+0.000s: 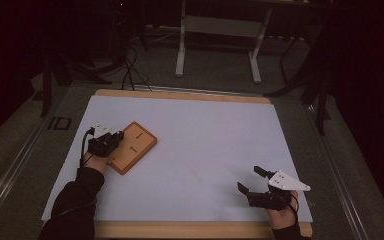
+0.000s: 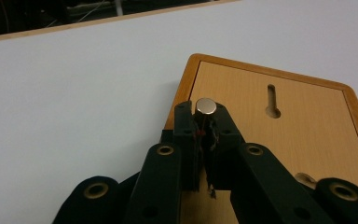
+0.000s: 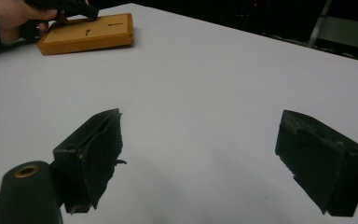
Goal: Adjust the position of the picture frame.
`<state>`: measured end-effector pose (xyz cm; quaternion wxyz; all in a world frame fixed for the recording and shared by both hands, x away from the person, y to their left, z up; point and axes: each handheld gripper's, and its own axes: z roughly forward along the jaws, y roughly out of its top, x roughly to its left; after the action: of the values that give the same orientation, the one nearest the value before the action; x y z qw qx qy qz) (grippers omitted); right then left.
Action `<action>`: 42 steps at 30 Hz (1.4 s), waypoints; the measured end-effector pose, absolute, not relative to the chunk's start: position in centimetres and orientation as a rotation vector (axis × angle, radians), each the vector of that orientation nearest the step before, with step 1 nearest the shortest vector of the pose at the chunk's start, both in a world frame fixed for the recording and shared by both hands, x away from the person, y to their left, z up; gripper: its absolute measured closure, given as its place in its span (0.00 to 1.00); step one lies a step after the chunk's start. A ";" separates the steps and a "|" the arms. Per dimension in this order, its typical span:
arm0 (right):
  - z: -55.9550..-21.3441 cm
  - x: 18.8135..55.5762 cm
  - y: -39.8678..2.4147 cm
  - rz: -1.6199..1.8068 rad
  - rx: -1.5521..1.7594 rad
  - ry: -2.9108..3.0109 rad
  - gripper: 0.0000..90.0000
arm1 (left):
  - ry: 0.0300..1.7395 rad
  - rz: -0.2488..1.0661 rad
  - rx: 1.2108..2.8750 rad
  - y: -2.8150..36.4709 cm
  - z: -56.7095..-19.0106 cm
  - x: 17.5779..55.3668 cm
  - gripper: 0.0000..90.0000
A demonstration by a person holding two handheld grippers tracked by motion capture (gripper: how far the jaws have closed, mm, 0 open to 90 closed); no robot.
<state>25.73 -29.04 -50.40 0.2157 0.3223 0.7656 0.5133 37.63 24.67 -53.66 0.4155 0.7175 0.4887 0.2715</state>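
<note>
A flat wooden board point(image 1: 136, 145) with two keyhole slots lies on the left part of the white mat point(image 1: 200, 145). My left gripper point(image 1: 116, 137) hovers at the board's near-left edge, shut on a small upright metal pin point(image 2: 206, 106) with a shiny round top. In the left gripper view the pin stands between the tips of the left gripper point(image 2: 202, 113), over the board point(image 2: 289, 135), close to one slot point(image 2: 271, 101). My right gripper point(image 1: 248, 179) rests near the mat's front right, jaws wide open and empty, also the right gripper point(image 3: 200, 140) over bare mat.
The mat covers a wood-edged table point(image 1: 180, 95). The right gripper view has the board point(image 3: 88, 35) far off at upper left with the other hand point(image 3: 9, 14) on it. White table legs point(image 1: 181, 55) and cables stand on the dark floor behind.
</note>
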 end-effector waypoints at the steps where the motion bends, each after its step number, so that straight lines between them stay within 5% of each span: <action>1: -50.4 25.7 -29.0 1.422 0.893 2.122 0.16 | 1.213 0.691 1.805 24.5 -53.5 37.5 0.94; 42: -50.2 25.6 -29.4 1.436 0.897 2.109 0.16 | 0.897 0.580 1.936 14.9 -47.4 37.1 0.94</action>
<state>25.59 -29.36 -50.17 0.2165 0.3237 0.7613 0.5184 37.12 14.86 -47.36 0.4487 0.7826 0.3624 0.2342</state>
